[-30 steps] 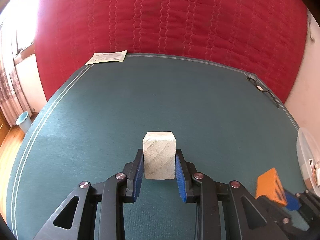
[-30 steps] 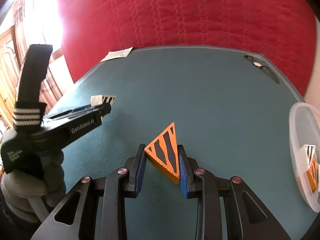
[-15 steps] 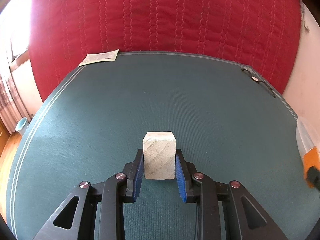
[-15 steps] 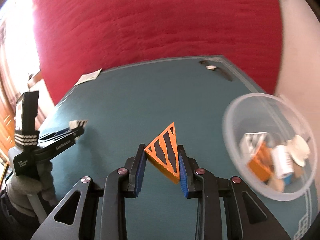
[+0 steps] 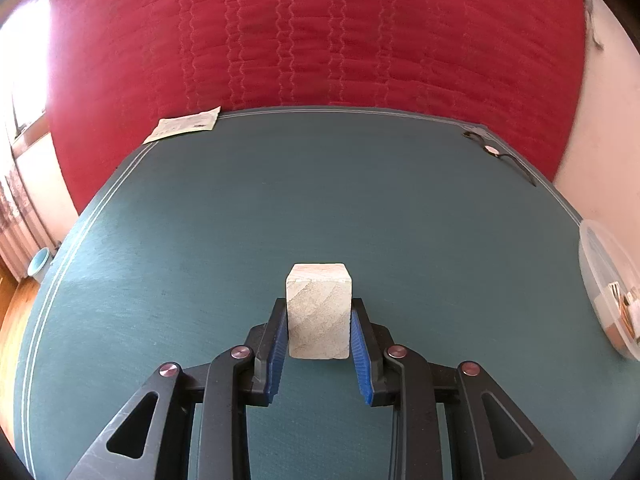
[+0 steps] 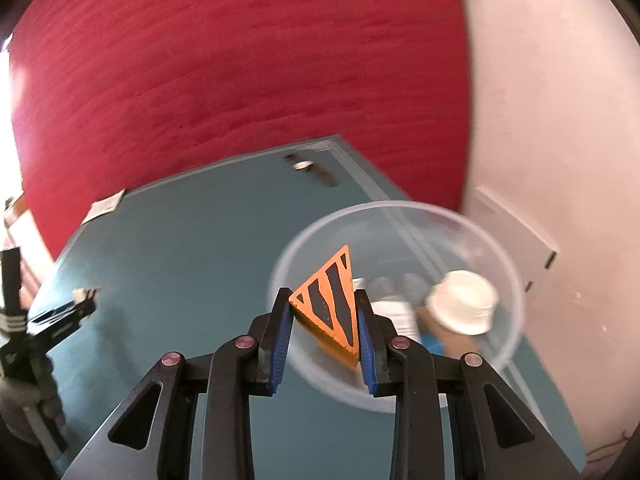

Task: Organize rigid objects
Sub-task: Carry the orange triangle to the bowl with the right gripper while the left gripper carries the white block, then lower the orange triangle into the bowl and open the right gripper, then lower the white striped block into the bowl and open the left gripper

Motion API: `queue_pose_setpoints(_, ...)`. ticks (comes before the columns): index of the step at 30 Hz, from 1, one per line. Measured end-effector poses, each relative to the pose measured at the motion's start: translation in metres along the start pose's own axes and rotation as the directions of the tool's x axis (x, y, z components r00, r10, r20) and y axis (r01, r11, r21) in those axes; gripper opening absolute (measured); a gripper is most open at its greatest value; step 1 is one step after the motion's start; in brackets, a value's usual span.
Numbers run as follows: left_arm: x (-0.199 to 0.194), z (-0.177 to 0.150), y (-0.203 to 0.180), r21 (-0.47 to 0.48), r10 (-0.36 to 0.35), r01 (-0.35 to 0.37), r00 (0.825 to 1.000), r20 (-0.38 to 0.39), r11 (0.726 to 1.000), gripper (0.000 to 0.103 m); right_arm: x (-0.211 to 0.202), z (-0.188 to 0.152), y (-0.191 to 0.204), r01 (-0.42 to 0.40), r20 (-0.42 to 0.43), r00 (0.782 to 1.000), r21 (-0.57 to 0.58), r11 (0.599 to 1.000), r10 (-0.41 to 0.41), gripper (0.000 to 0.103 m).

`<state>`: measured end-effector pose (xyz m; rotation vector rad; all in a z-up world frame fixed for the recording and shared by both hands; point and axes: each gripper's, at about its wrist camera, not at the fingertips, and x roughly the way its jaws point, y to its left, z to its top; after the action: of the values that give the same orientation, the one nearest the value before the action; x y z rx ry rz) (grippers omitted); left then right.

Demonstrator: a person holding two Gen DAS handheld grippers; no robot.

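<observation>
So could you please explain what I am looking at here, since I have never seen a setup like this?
There is no robot: a person holds a two-finger clamp in each hand, each with a camera looking along its fingers. The left gripper, seen from its own camera, is shut on a wooden block above a green table. The right gripper, from its own camera, is shut on an orange striped triangle, in front of a clear bowl of small items. A paper lies at the far edge.
</observation>
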<state>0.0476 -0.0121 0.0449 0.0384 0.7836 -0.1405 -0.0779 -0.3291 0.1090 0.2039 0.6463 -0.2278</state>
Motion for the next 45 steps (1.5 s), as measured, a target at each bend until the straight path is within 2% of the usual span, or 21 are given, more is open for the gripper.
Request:
queue_pose_setpoints(5,-0.006,-0.002,-0.009,0.008,-0.016,0.016,1.0,-0.001,1.0,0.031,0.001,0.003,-0.03,0.055,0.007,0.998,0.035,0.998,-0.056,0.031)
queue_pose_setpoints(11,-0.013,-0.002,-0.021,0.0,-0.049,0.049,0.999,-0.008,0.999,0.031,0.019,0.002,-0.063,0.064,-0.042,0.997,0.107,0.992,-0.06,0.031)
queue_pose_setpoints(19,-0.021,0.001,-0.054,0.042,-0.106,0.107,0.994,-0.015,0.993,0.031,0.028,0.002,-0.072,0.03,-0.058,0.998,0.079,0.996,-0.026,0.032)
queue_pose_setpoints(21,-0.023,0.003,-0.063,0.056,-0.12,0.121,0.993,-0.014,0.991,0.031,0.028,0.002,-0.075,0.03,-0.059,0.998,0.076,0.997,-0.026,0.037)
queue_pose_setpoints(27,-0.031,0.006,-0.093,0.102,-0.177,0.178,0.984,-0.018,0.979,0.031,0.018,-0.003,-0.084,0.031,-0.045,0.999,0.084,0.996,-0.028,0.038)
queue_pose_setpoints(35,-0.04,0.008,-0.138,0.176,-0.267,0.269,0.963,-0.034,0.947,0.031,0.005,-0.012,-0.086,0.048,0.004,0.999,0.076,0.996,-0.049,0.049)
queue_pose_setpoints(39,-0.043,0.008,-0.163,0.218,-0.309,0.312,0.95,-0.048,0.925,0.031,0.007,-0.016,-0.088,0.026,-0.001,1.0,0.093,0.995,-0.026,0.052)
queue_pose_setpoints(43,-0.048,0.008,-0.187,0.251,-0.368,0.372,0.928,-0.063,0.894,0.031,0.007,-0.017,-0.091,0.0,-0.017,1.0,0.099,0.995,0.001,0.054)
queue_pose_setpoints(45,-0.05,0.008,-0.197,0.266,-0.386,0.388,0.92,-0.064,0.882,0.031,0.005,-0.017,-0.091,-0.015,-0.018,1.0,0.097,0.995,0.017,0.06)
